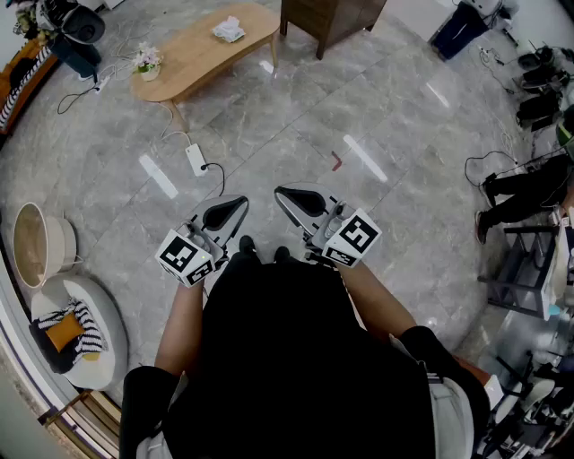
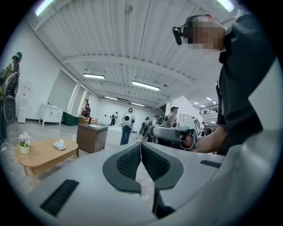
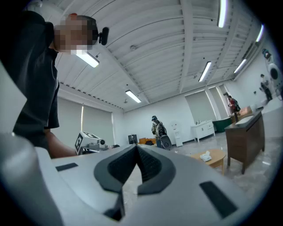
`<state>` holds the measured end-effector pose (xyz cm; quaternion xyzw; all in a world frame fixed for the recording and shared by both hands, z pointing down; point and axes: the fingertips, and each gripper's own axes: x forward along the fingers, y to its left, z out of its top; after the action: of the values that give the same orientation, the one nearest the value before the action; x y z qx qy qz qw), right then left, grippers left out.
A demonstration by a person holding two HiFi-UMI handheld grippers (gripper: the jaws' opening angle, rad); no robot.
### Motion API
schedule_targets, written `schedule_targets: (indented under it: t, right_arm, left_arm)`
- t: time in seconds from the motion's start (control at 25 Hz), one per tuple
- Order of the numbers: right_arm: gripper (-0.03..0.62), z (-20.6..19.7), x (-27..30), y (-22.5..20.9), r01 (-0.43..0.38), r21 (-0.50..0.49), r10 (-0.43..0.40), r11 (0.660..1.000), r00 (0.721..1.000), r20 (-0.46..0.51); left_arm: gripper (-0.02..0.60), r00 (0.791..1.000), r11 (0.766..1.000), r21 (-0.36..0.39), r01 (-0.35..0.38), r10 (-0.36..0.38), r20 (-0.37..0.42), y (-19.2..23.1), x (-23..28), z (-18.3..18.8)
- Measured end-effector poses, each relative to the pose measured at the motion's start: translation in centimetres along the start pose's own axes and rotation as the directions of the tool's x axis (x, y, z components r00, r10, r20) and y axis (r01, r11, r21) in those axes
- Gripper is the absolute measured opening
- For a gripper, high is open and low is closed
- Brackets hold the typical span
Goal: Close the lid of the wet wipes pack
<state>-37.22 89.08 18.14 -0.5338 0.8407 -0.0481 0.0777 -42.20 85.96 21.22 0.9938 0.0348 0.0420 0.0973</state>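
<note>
Both grippers are held at waist height over the marble floor, far from any table. My left gripper [image 1: 240, 204] [image 2: 141, 146] is shut, its dark pads meeting at the tips with nothing between them. Beside it, my right gripper [image 1: 281, 193] [image 3: 135, 148] is likewise shut and empty. Far ahead, a small white bundle [image 1: 229, 30] [image 2: 59, 144] [image 3: 204, 156], too small to identify as the wipes pack, lies on a light wooden coffee table [image 1: 193, 58]. No lid can be made out.
A small flower pot [image 1: 146, 61] stands on the table's left end. A dark wooden cabinet [image 1: 327, 18] is behind it. A power strip with cable [image 1: 196, 159] lies on the floor. A round basket [image 1: 31, 244] and white cushioned seat [image 1: 99, 314] sit left; a person's legs [image 1: 520, 193] right.
</note>
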Motion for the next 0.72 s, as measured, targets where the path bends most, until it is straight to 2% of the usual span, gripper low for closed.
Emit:
schedule_targets:
  t: [0.16,0.56,0.72]
  right_arm:
    - [0.011,-0.3,-0.2,0.0,-0.002,0.000,0.002,1.000,1.000,-0.007]
    - [0.011,-0.6,-2.1,-1.1,0.006,0.025,-0.005,1.000,1.000,-0.007]
    - [0.011,-0.6,-2.9,-2.2,0.011,0.036,-0.011,0.999,1.000,0.012]
  left_arm:
    - [0.017,1.000,1.000,0.020,0.002,-0.002,-0.003,-0.2,0.0,0.0]
    - [0.017,1.000,1.000,0.003,-0.006,0.006,-0.001,-0.7,1.1,-0.5]
    - [0.017,1.000,0.999,-0.043,-0.015,0.015,-0.006,-0.4,1.9,-1.3]
